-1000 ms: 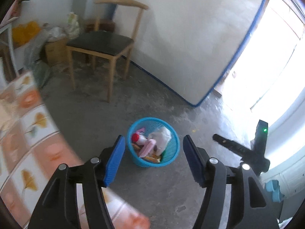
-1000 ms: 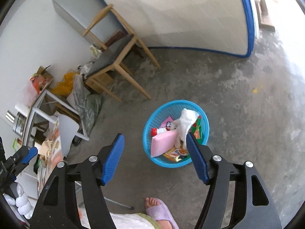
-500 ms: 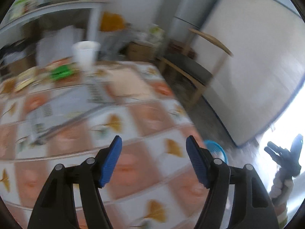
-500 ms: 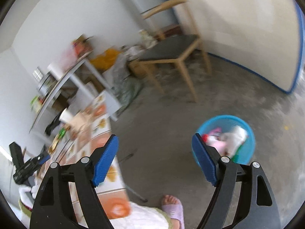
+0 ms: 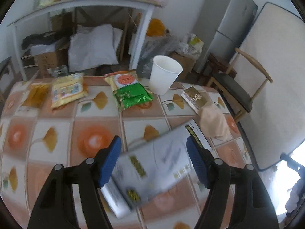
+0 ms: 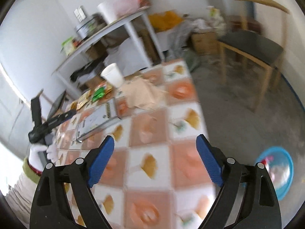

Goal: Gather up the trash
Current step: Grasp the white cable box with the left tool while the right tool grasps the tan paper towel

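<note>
Trash lies on a table with a tile-patterned cloth (image 5: 57, 133): a white paper cup (image 5: 164, 74), a green snack bag (image 5: 131, 95), yellow packets (image 5: 66, 89), a gold box (image 5: 196, 97) and crumpled beige paper (image 5: 215, 124). My left gripper (image 5: 154, 164) hangs open above a flat grey-white box (image 5: 158, 168), blurred, with its pads apart from it. My right gripper (image 6: 155, 162) is over the table's near end, its jaws opening with nothing between them. The blue basket (image 6: 276, 171), holding trash, stands on the floor at the right. The right wrist view also shows the cup (image 6: 113, 75) and the box (image 6: 97, 118).
A wooden chair (image 5: 234, 89) stands right of the table, with a grey fridge (image 5: 226, 24) behind it. A white side table (image 5: 82, 2) with boxes and bags under it fills the back. A white-gloved hand (image 6: 49, 150) carries the left gripper (image 6: 47, 122).
Both views have swung from the blue basket on the floor up onto the table. The right jaws stand wider than before. The box has come under the left gripper.
</note>
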Available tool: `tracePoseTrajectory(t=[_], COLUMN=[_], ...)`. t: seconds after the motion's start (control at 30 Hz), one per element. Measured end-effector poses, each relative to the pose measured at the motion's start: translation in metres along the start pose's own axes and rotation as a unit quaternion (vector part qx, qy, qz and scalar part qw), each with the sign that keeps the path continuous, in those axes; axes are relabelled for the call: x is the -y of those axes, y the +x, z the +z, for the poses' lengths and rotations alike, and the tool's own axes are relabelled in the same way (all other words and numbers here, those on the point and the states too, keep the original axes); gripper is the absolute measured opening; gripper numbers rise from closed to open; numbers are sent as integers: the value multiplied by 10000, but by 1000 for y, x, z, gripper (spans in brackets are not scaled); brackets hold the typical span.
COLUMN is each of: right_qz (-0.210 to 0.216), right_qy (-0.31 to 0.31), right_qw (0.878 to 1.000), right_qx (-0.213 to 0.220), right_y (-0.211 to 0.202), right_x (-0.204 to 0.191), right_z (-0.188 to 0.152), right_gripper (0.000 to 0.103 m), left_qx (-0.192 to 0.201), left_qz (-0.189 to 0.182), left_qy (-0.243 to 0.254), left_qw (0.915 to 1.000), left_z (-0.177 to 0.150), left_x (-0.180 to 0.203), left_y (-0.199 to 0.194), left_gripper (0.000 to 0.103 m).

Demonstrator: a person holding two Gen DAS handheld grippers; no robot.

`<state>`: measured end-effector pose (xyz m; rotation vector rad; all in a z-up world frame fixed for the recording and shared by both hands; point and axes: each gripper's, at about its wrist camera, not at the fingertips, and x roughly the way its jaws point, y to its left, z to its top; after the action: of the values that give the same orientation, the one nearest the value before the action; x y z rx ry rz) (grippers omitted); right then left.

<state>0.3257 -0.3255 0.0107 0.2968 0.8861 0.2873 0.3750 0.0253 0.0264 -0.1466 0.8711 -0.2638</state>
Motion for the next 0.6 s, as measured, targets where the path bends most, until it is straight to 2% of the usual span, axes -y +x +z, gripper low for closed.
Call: tracePoseTrajectory(t=[0.07, 0.17, 0.3, 0.4, 0.5, 0.57, 0.6], right_qz=[-125, -218, -510, -811, -1050, -1119, -1164], right_qy=[-238, -380, -716, -972, -1003, -961, -970], right_qw=[9996, 9988, 9952, 9906, 9868, 9856, 9853], right_qx=[-90, -235, -433, -515, -713, -822, -787], right_y=[28, 69, 124, 147, 169, 176, 176], right_x=[-16, -25, -39, -43, -39, -33, -31], right_z=[16, 36, 55, 59, 58, 53, 51], right_gripper=[85, 85, 85, 81, 66, 45, 43], left_qx=[-38, -187, -430, -608, -648, -603, -615], left_qz=[82, -12, -285, -364, -335, -359, -371], left_qy=[-7, -58, 59, 228, 450, 486, 486], left_qw=[10000, 9998, 9987, 9972, 9963, 9963, 9962], left_z=[9, 18, 13, 4, -7, -9, -9], left_x=[-4, -9, -5, 0, 4, 4, 3], left_y=[17, 39, 55, 60, 61, 58, 58], left_gripper=[69, 69, 69, 69, 69, 69, 69])
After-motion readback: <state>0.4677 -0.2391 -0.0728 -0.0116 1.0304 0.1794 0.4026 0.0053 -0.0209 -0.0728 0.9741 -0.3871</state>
